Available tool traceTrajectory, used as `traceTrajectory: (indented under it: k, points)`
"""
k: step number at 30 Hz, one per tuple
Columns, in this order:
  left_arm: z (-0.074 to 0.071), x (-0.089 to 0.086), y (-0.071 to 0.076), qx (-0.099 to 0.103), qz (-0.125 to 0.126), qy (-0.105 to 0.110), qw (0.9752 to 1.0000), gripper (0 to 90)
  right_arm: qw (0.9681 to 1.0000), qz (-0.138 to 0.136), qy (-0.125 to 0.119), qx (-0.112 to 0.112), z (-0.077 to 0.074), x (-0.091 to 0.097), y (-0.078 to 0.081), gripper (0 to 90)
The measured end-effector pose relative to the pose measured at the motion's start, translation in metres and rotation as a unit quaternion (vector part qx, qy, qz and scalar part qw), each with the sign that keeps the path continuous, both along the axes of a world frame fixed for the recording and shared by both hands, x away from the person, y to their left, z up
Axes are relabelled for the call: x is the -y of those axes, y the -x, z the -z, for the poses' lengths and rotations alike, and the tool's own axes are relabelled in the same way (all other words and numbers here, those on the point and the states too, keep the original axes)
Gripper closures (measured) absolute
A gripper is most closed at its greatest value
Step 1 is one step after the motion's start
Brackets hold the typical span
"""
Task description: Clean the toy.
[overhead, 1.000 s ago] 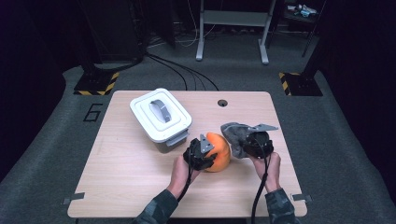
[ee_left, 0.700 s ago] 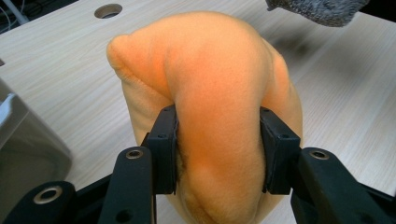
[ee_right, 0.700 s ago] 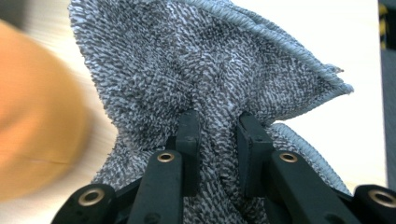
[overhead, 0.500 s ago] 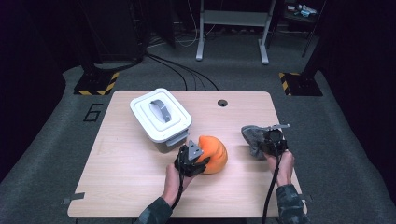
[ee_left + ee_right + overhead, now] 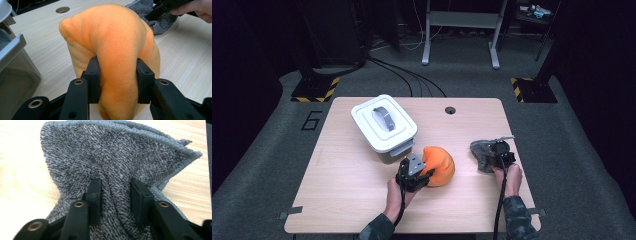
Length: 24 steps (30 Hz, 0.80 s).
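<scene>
Left gripper (image 5: 117,80): jaws pinch a fold of the orange cloth (image 5: 112,42), bunched on the table (image 5: 337,170) just beside the box's near corner.
Right gripper (image 5: 115,200): jaws pinch the grey cloth (image 5: 112,157), near the table's right edge.
Box (image 5: 384,125): white lid on, left of centre toward the far edge.
Gap: bare wood between the two cloths.
Open room: the near-left table and the far-right corner by the round hole (image 5: 450,110).
</scene>
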<state>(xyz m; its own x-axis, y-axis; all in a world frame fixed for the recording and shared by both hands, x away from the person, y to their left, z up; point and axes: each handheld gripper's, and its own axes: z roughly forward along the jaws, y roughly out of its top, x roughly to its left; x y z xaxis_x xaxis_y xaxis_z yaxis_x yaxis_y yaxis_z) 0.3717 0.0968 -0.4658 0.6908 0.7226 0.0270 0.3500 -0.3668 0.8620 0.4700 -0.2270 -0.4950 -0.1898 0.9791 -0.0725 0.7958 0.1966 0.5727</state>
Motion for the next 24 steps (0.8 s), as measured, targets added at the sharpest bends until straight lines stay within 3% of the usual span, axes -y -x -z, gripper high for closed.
traceTrajectory:
  k: [2,3,8,9,13,15,24]
  points:
    - [-0.001,0.000,-0.001,0.001,0.005,-0.001,1.0000,63.5,1.0000,0.000,-0.005,-0.001,0.000,0.001,0.001,45.8]
    - [-0.002,0.000,-0.001,0.001,0.005,0.004,1.0000,63.8,1.0000,0.004,-0.002,0.000,-0.001,0.001,0.001,35.4]
    - [-0.004,0.000,-0.001,0.004,0.005,0.012,0.9999,64.4,0.9991,-0.009,-0.026,0.032,-0.015,0.003,0.021,16.5]
    - [-0.004,0.000,-0.001,0.004,0.004,0.014,0.9999,64.5,0.9986,-0.013,-0.025,0.044,-0.017,0.004,0.027,14.8]
    - [-0.008,0.000,0.002,0.015,0.002,0.018,0.9997,65.1,0.9973,-0.021,-0.033,0.062,-0.021,0.007,0.046,13.6]
    - [-0.010,0.000,0.004,0.010,0.004,0.016,0.9998,65.1,0.9972,-0.020,-0.035,0.064,-0.019,0.010,0.055,11.9]
    - [-0.017,-0.005,0.013,0.016,0.005,0.027,0.9995,65.0,0.9963,-0.012,-0.039,0.075,0.010,0.025,0.085,4.2]
